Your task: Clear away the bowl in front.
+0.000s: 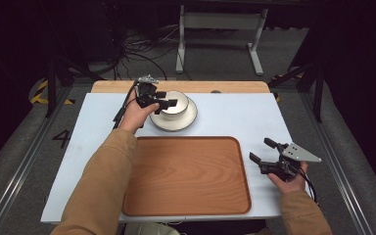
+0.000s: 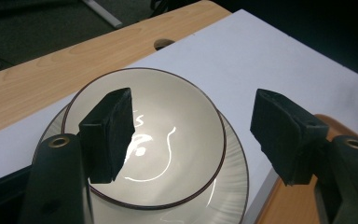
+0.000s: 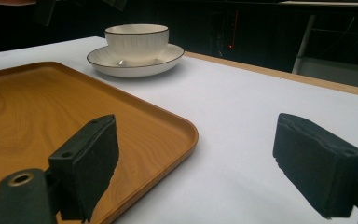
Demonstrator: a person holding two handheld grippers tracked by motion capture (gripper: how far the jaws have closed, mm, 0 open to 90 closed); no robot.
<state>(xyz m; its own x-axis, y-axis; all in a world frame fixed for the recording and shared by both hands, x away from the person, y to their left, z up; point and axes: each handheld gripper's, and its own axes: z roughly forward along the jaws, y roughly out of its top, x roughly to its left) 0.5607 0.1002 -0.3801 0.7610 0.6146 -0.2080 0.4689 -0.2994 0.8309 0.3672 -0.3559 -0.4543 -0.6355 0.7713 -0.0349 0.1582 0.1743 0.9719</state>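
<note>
Bowl (image 1: pixel 175 105) sits on saucer (image 1: pixel 174 121), just beyond the far edge of the wooden tray (image 1: pixel 186 176). Left gripper (image 2: pixel 193 135) hovers over bowl, jaws apart, nothing pinched. Judgement: straddle one rim wall squarely, clamp, lift straight. Right gripper (image 3: pixel 214 163) beside tray's right edge, jaws apart, idle.

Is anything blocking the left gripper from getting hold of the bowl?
Nothing visible. The left gripper hangs right over the bowl, jaws apart, one above the bowl's inside and one out past its rim. The bowl sits on a plate, with bare table around it.
</note>
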